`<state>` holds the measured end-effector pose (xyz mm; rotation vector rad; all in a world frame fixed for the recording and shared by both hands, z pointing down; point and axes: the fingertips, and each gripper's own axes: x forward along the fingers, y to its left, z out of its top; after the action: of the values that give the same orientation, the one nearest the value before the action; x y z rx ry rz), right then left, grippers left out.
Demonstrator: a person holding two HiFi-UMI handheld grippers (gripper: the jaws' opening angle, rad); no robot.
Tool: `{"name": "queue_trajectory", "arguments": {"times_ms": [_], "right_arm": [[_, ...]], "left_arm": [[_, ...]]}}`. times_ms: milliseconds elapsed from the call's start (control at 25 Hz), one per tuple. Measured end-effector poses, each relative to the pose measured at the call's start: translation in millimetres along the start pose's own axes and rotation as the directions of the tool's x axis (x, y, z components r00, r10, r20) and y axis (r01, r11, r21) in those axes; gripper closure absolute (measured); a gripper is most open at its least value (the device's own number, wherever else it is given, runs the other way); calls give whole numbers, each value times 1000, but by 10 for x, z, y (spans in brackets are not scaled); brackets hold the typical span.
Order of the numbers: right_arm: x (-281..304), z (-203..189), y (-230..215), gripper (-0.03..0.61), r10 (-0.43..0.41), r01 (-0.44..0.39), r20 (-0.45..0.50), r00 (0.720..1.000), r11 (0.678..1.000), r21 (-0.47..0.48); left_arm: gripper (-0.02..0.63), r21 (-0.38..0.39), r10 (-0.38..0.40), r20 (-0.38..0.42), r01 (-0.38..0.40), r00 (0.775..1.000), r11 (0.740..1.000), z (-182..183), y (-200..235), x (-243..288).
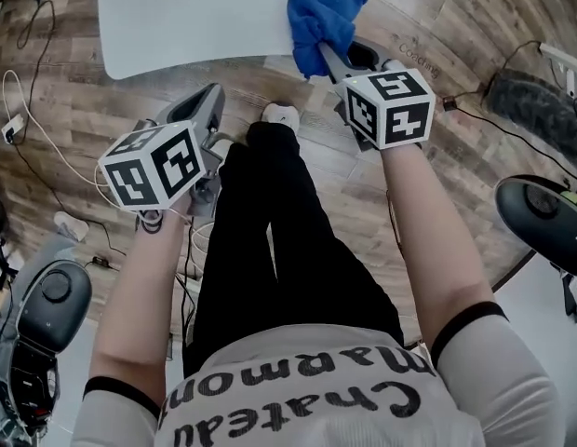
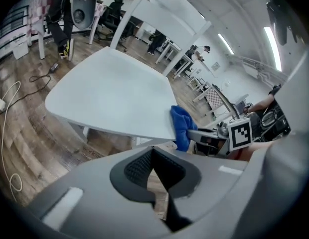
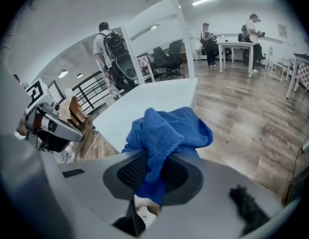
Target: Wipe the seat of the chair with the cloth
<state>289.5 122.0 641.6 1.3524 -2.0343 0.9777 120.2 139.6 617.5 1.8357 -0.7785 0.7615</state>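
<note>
1. Black in trousers (image 1: pixel 270 240), stands on a wood-plank floor (image 1: pixel 74 73) with one white shoe (image 1: pixel 281 115) forward, seen from overhead.
2. Carries a gripper in each hand, each capped with a black-and-white marker cube (image 1: pixel 154 166).
3. Holds the left gripper (image 1: pixel 212 96) low beside the left leg, just short of the seat's near edge, with the jaws pressed together tip to tip on nothing.
4. Reaches further ahead with the right gripper (image 1: pixel 324 61), jaws clamped on a bunched fold of the blue cloth (image 1: pixel 321 12), which bulges out above the dark pads.
5. Sets that cloth at the near right corner of the white chair seat (image 1: pixel 195 12), part of it over the seat and part hanging past the edge.
6. Faces the seat's broad surface, which runs away towards the white backrest (image 3: pixel 154 19) rising at its far side.
7. Stands among thin cables (image 1: pixel 28 147) trailing over the planks to the left of the chair.
8. Shares the bright room with other people (image 3: pixel 110 46), white desks (image 3: pixel 234 46) and black office chairs (image 3: pixel 167 59) well beyond the chair.
</note>
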Motion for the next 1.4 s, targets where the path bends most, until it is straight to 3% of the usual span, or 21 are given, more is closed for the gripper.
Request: {"name": "queue_trajectory", "arguments": {"times_ms": [80, 320, 440, 480, 520, 600, 640, 680, 760, 1000, 1240, 1400], "right_arm": [[8, -1, 6, 503, -5, 5, -7, 1000, 1000, 9], [2, -7, -18, 503, -32, 33, -18, 999, 997, 65], [-49, -88, -61, 502, -25, 24, 3, 1000, 977, 211], [-81, -159, -91, 500, -24, 18, 16, 1000, 951, 307], [-114, -239, -117, 495, -23, 7, 32, 999, 906, 424], [-184, -349, -115, 504, -21, -45, 96, 995, 770, 636], [-233, -361, -79, 514, -26, -80, 142, 990, 717, 692], [-292, -353, -22, 519, -31, -111, 183, 983, 696, 710], [-397, -343, 133, 522, -27, -133, 217, 976, 716, 686], [-707, -222, 682, 525, -20, -99, 191, 981, 801, 590], [-1422, 690, 1513, 525, 115, -229, 312, 943, 905, 359], [-1970, 1451, 2092, 525, 222, -301, 389, 894, 941, 154]], "left_arm": [[606, -29, 5, 17, -4, 1000, 1000, -8, 41, -82], [606, 2, -2, 46, 2, 999, 1000, -63, 6, -284], [606, -10, 2, 63, -2, 998, 1000, -90, 9, -413], [605, -8, 1, 65, 0, 998, 1000, -104, -2, -453], [606, -5, -1, 66, 2, 998, 1000, -114, -14, -489], [606, 0, -7, 72, 7, 997, 1000, -114, -31, -558], [606, -1, -11, 77, 11, 997, 1000, -107, -44, -593], [606, 0, -18, 82, 18, 996, 1000, -94, -64, -626], [606, 17, -34, 86, 33, 996, 999, -57, -107, -697], [606, 73, -63, 99, 56, 993, 996, 42, -142, -1192], [606, 131, -123, 176, 100, 977, 986, 319, -439, -2048], [606, 187, -168, 310, 113, 936, 976, 741, -734, -2722]]}}
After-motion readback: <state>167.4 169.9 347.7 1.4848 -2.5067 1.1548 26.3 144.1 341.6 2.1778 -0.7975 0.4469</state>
